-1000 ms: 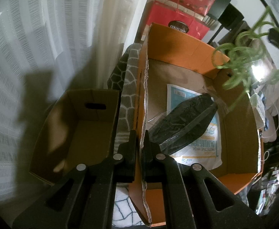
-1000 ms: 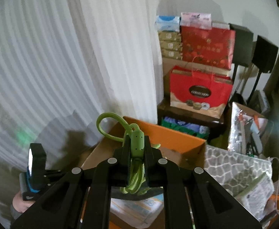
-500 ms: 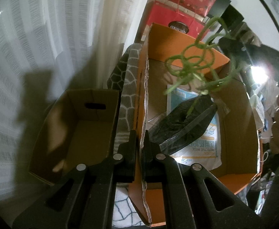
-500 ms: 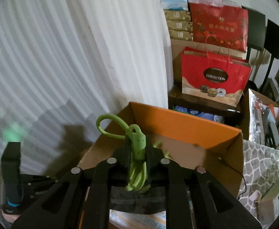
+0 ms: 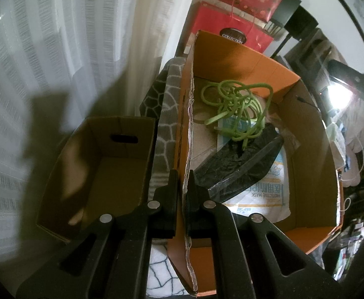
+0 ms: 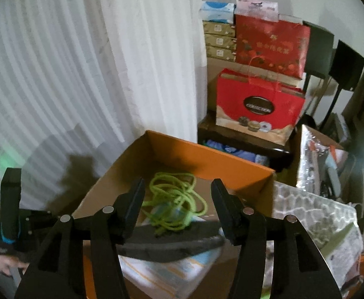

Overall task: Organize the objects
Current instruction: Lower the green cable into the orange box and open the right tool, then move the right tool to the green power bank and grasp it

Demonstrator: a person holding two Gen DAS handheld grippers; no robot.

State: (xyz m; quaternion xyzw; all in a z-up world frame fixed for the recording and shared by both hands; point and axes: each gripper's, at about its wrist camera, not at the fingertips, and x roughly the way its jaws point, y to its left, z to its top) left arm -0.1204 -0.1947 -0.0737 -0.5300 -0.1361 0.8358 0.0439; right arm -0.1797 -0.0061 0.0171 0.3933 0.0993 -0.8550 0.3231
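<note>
A tangled green cable lies loose inside the orange cardboard box, partly on a black plastic packet and a white mask package. My left gripper is shut on the box's torn left wall. In the right wrist view the green cable lies in the orange box below and beyond my right gripper, whose jaws are opening with nothing between them. The black packet lies under it.
A brown cardboard box stands left of the orange one, with a grey patterned cloth between them. White curtains hang behind. Red gift bags and stacked boxes stand at the back, clutter to the right.
The right gripper's jaws spread apart and let go of the green cable, which dropped into the orange box. The right gripper sank a little. The left gripper kept its hold on the box wall.
</note>
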